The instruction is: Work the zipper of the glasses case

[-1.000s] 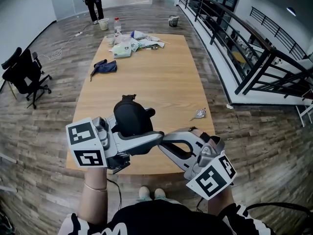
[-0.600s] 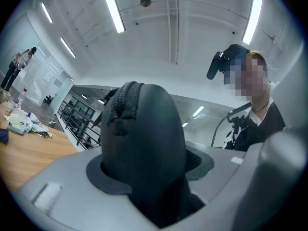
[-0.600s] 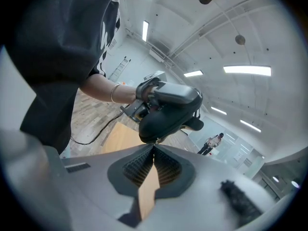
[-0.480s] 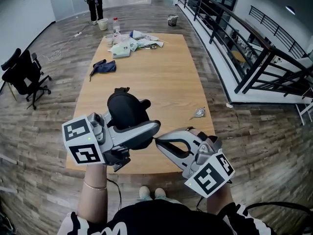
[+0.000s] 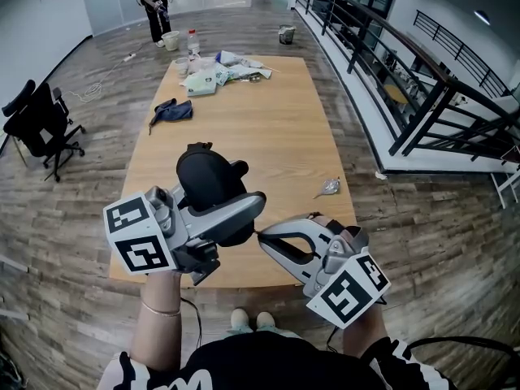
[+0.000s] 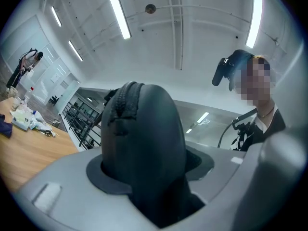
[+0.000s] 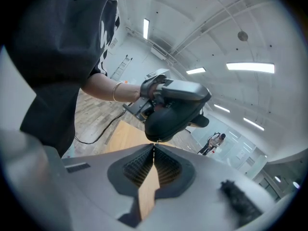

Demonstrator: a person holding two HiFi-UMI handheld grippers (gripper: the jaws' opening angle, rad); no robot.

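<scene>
The black glasses case (image 5: 208, 184) is held above the near end of the wooden table (image 5: 268, 128), with my left gripper (image 5: 249, 188) shut on it from the left. In the left gripper view the case (image 6: 144, 143) stands between the two pads of the left gripper (image 6: 149, 170), its zipper seam (image 6: 120, 107) running over the top. My right gripper (image 5: 260, 234) is shut, its tips meeting right at the case's lower edge. In the right gripper view the right gripper (image 7: 154, 149) pinches a small zipper pull (image 7: 155, 142) hanging under the case (image 7: 173, 118).
A blue cloth (image 5: 172, 110) lies at the table's left side. Packets and a bottle (image 5: 218, 70) are piled at the far end. A small crumpled wrapper (image 5: 331, 188) lies near the right edge. A black chair (image 5: 41, 124) stands left, a railing (image 5: 406, 80) right, and a person (image 5: 154, 2) far back.
The left gripper has lifted the case a little up and to the left. The right gripper's tips have stayed at the case's lower edge.
</scene>
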